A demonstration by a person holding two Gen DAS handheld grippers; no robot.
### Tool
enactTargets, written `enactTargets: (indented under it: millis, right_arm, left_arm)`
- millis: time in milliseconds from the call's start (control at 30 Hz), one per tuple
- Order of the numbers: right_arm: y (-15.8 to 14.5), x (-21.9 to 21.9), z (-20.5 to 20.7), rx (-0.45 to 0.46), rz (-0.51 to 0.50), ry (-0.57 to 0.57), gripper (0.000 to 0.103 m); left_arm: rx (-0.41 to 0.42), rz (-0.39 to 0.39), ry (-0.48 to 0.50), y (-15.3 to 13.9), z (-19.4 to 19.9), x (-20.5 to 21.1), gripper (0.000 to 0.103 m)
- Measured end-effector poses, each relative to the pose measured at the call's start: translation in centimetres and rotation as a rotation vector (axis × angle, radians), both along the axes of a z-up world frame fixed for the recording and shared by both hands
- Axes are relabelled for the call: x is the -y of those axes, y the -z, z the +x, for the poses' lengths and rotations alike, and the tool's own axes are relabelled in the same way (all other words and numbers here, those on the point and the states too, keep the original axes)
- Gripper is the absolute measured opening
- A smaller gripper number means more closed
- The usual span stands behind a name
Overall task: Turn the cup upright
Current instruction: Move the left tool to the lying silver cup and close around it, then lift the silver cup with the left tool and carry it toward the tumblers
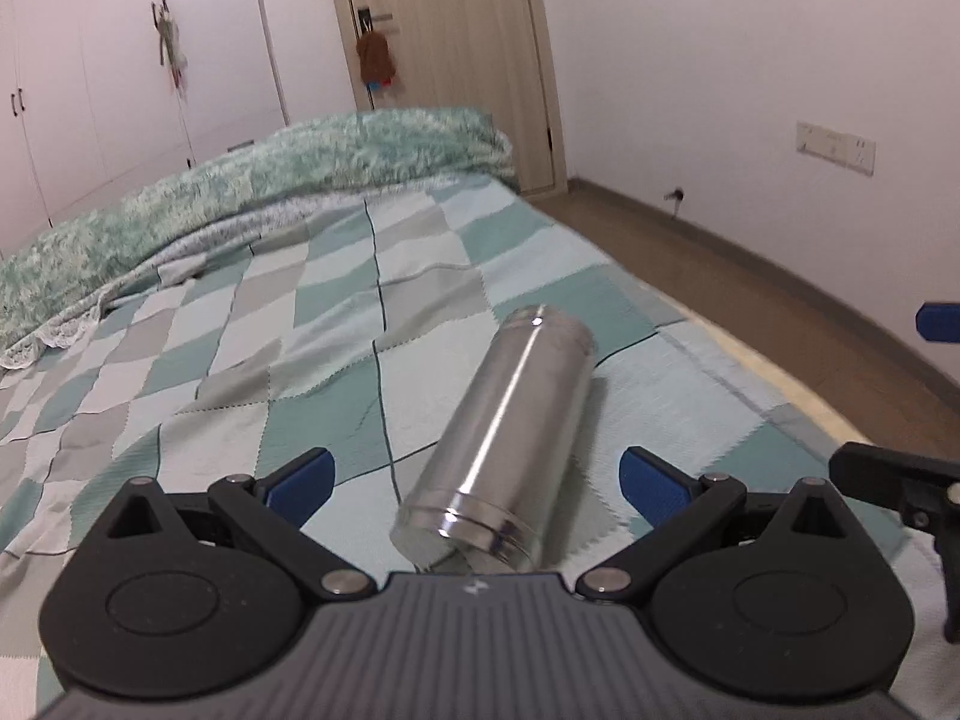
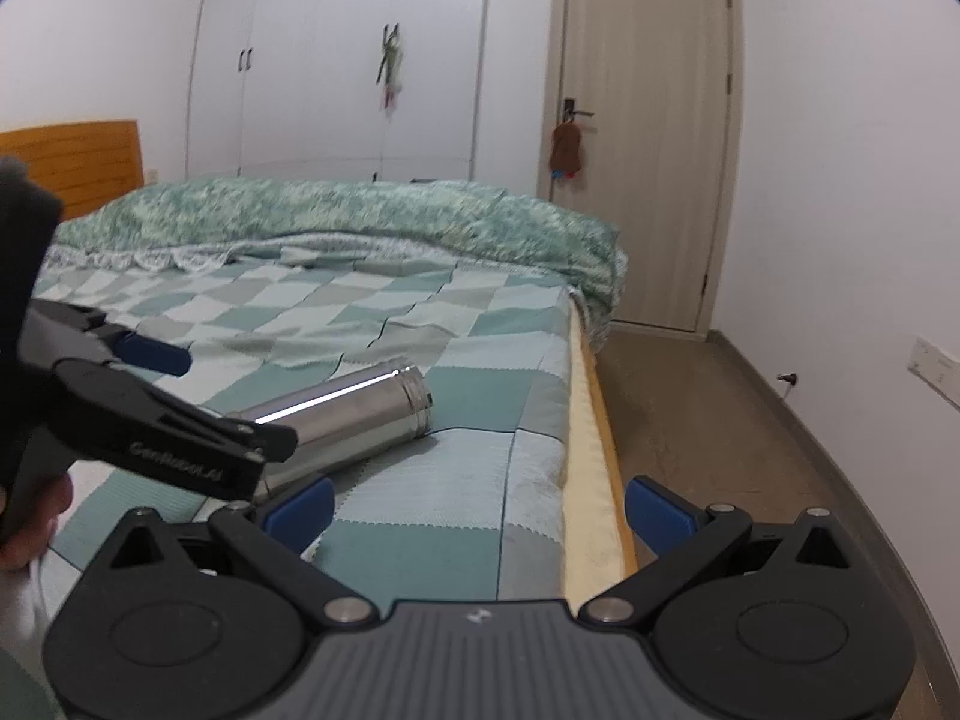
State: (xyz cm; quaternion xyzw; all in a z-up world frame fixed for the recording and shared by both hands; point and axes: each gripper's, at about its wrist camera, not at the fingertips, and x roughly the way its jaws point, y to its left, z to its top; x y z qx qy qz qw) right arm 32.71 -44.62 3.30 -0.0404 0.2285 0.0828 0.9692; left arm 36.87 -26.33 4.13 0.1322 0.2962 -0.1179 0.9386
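Observation:
A steel cup [image 1: 510, 432] lies on its side on the checked bed cover [image 1: 240, 330], one end toward my left gripper. My left gripper [image 1: 474, 480] is open, its blue pads either side of the cup's near end, not touching it. In the right wrist view the cup [image 2: 354, 414] lies left of centre, partly hidden behind the left gripper's body [image 2: 150, 426]. My right gripper [image 2: 480, 510] is open and empty, to the right of the cup near the bed's edge. Part of the right gripper [image 1: 900, 480] shows at the right of the left wrist view.
A green fluffy blanket [image 1: 270, 180] is heaped at the far side of the bed. The mattress edge [image 2: 588, 408] runs just right of the cup, with bare floor [image 2: 720, 450] beyond. A door [image 2: 648, 120] and white wardrobes [image 2: 336, 60] stand behind.

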Motion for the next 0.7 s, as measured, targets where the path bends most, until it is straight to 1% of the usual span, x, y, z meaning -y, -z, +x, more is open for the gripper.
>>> enactTargets:
  millis: [167, 267, 400, 500, 600, 700]
  right_arm:
    - [0.5, -0.9, 3.1, -0.035, -0.002, -0.057, 0.103]
    - [0.7, -1.6, 4.7, -0.044, -0.019, -0.085, 0.103]
    - [0.8, -2.5, 6.3, -0.057, -0.032, -0.112, 0.103]
    - [1.1, -2.8, 7.1, -0.066, -0.044, -0.122, 0.103]
    - [1.3, -3.1, 7.5, -0.073, -0.057, -0.131, 0.103]
    - [1.5, -3.4, 7.7, -0.080, -0.074, -0.134, 0.103]
  left_arm:
    - [-0.074, 0.022, 0.055, 1.1, 3.0, -0.4, 0.103]
    - [-0.101, 0.048, 0.096, 1.5, 4.9, -0.8, 0.103]
    - [-0.187, 0.013, 0.173, 1.9, 7.1, -1.6, 0.103]
    - [-0.253, 0.016, 0.240, 2.6, 8.5, -1.8, 0.103]
    - [-0.325, 0.031, 0.281, 3.9, 9.9, -1.4, 0.103]
    - [-0.337, 0.044, 0.304, 4.8, 10.2, -0.7, 0.103]
